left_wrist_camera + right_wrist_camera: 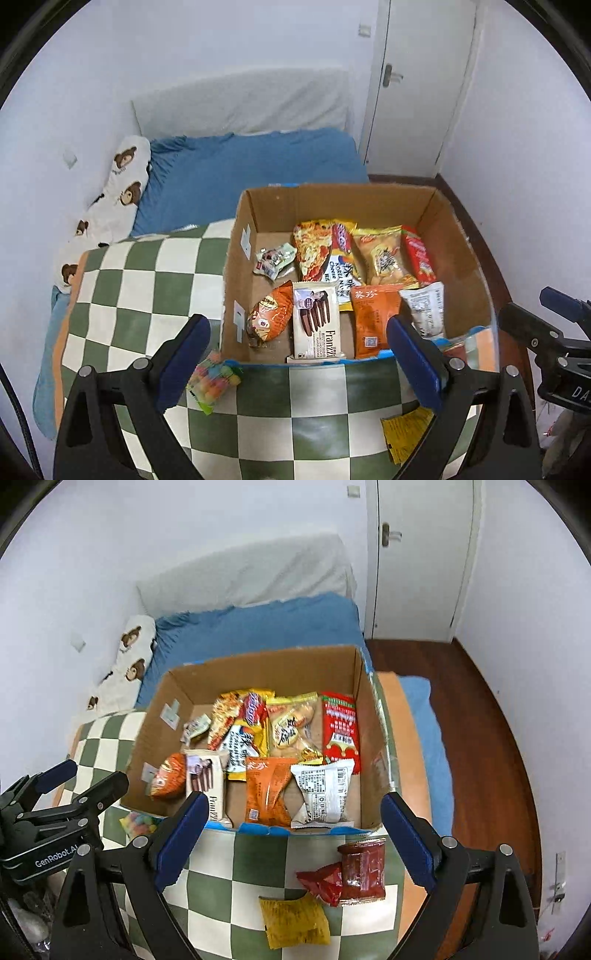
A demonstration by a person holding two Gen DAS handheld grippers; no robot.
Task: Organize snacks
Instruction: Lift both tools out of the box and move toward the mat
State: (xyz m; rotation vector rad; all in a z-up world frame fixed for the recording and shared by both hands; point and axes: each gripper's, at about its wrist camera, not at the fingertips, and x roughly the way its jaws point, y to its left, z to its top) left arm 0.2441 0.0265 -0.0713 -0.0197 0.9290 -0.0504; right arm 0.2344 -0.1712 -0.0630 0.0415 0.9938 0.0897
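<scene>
An open cardboard box point(266, 206) point(266, 666) sits on a green-and-white checkered blanket point(155, 288) and holds several snack packets. A pastel candy bag point(212, 384) point(138, 823) lies outside the box's near left corner. A yellow packet point(293, 921) point(404, 432) and a red packet point(351, 871) lie on the blanket in front of the box. My left gripper point(299, 363) is open and empty, above the blanket before the box; it also shows in the right wrist view point(86, 775). My right gripper point(293, 842) is open and empty above the red and yellow packets.
The blanket covers a bed with a blue sheet point(240, 173) and a bear-print pillow point(118, 192) against the left wall. A white door point(417, 557) and dark wood floor point(491, 738) lie to the right of the bed.
</scene>
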